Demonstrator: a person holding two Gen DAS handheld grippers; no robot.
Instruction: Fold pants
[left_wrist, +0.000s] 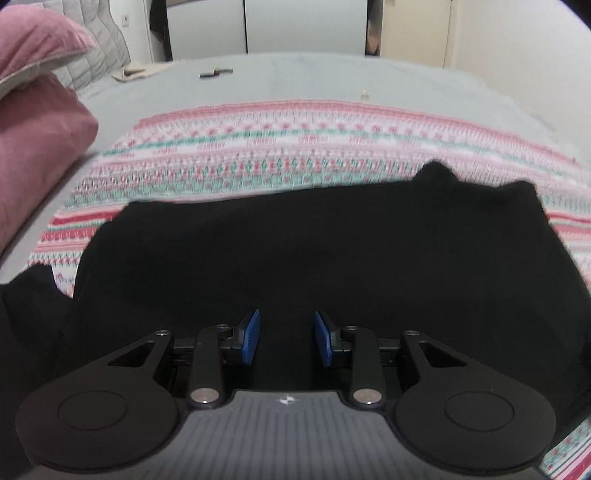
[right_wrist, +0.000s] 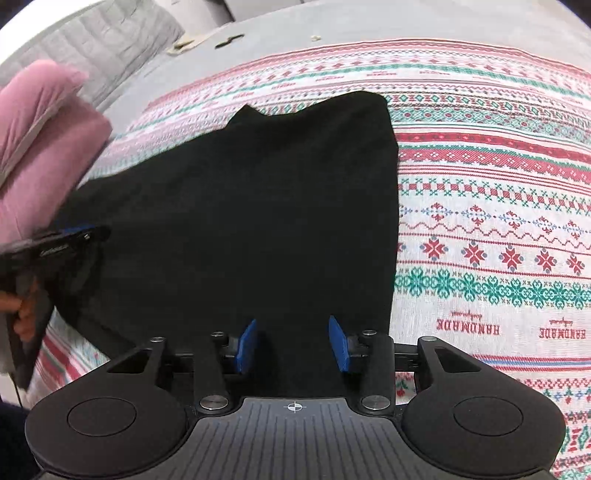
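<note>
Black fabric pants lie folded on the red-and-green patterned blanket over the grey bed, pink pillows beside them. My left gripper and right gripper both hover half-open over the pants, grasping nothing.

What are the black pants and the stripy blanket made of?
The black pants look like soft matte knit fabric, perhaps cotton: no shine, limp edges. The stripy blanket looks like woven or printed cloth; its red and green pattern resembles stitching, though which it is I cannot tell.
</note>
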